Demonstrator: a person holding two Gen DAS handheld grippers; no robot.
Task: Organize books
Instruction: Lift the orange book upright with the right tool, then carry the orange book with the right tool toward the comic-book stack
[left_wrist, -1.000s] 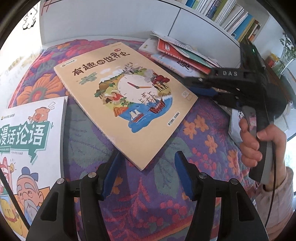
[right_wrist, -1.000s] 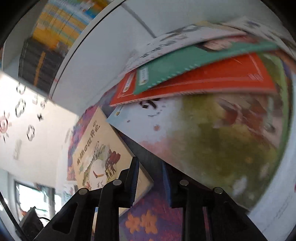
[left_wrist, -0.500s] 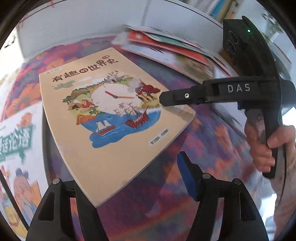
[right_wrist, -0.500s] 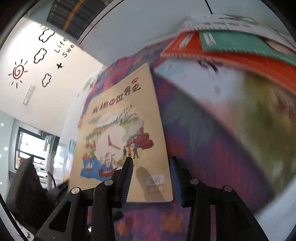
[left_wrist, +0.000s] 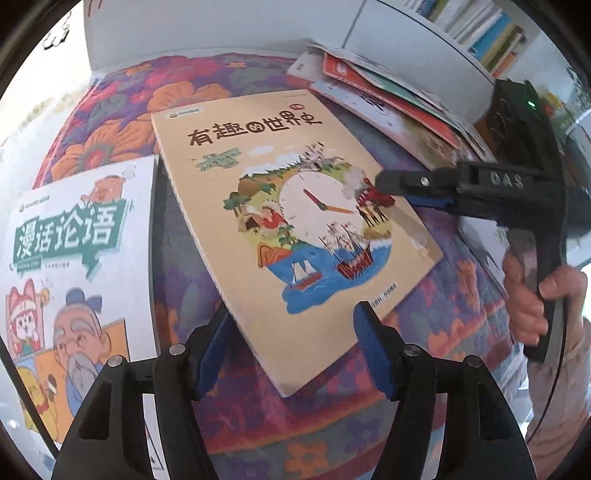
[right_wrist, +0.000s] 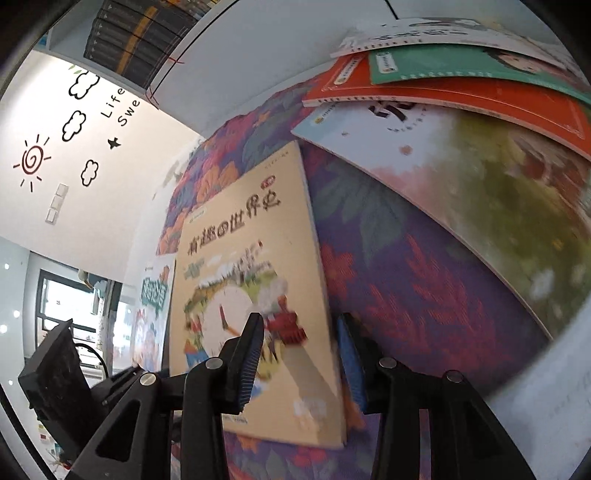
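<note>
the tan book (left_wrist: 295, 221) with a clock on its cover lies tilted on the flowered cloth (left_wrist: 443, 295) of the bench, one corner raised toward the near edge. the left gripper (left_wrist: 291, 350) stands with its jaws apart, the book's near corner between them, one blue pad close beside its long edge, the other at its short edge; neither pad clearly presses. the right gripper (right_wrist: 301, 363) straddles the book's far side edge, one finger over the cover, the other below it, jaws parted after just opening wider, no firm squeeze visible. a hand (left_wrist: 532, 295) holds that tool's grip. a white cartoon book (left_wrist: 74, 258) lies flat near the bench's left edge. a fanned pile of books (left_wrist: 388, 96) sits toward the back right corner.
</note>
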